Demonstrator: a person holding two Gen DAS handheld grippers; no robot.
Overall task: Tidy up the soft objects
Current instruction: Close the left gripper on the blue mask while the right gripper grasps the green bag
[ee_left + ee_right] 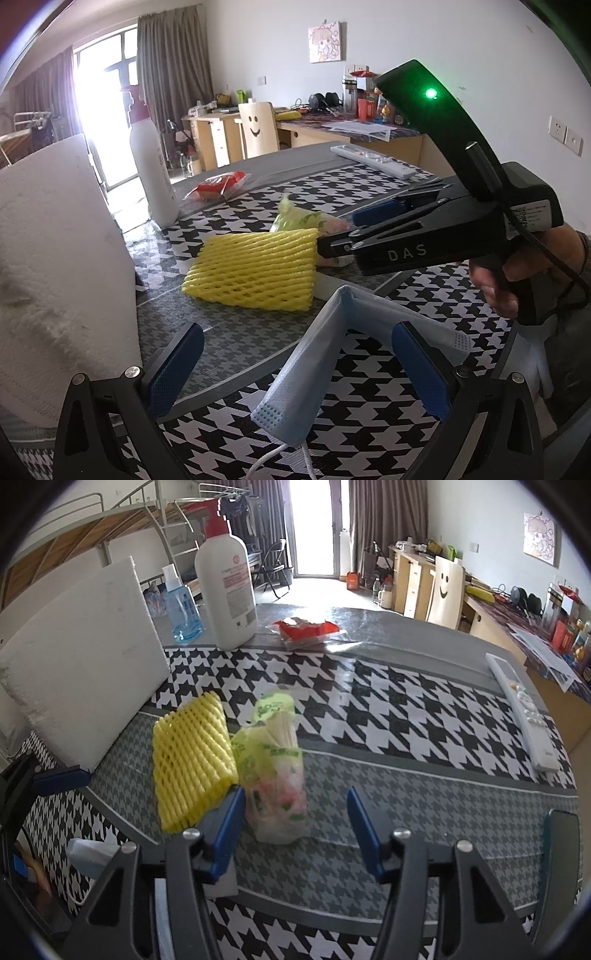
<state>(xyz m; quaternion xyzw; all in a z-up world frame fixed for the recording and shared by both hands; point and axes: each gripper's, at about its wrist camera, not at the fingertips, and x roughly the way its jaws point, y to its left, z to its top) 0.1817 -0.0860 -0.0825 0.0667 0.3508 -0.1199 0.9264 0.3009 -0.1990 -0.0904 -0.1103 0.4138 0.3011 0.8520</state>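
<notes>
A folded blue face mask lies on the houndstooth table between the open fingers of my left gripper; it also shows at the left edge of the right wrist view. A yellow foam net lies beyond it. A crumpled green and pink plastic bag sits beside the net. My right gripper is open and empty, just in front of the bag; it shows from the side in the left wrist view.
A white foam slab leans at the left. A white pump bottle, a blue bottle, a red packet and a white remote are on the table. A desk and chair stand behind.
</notes>
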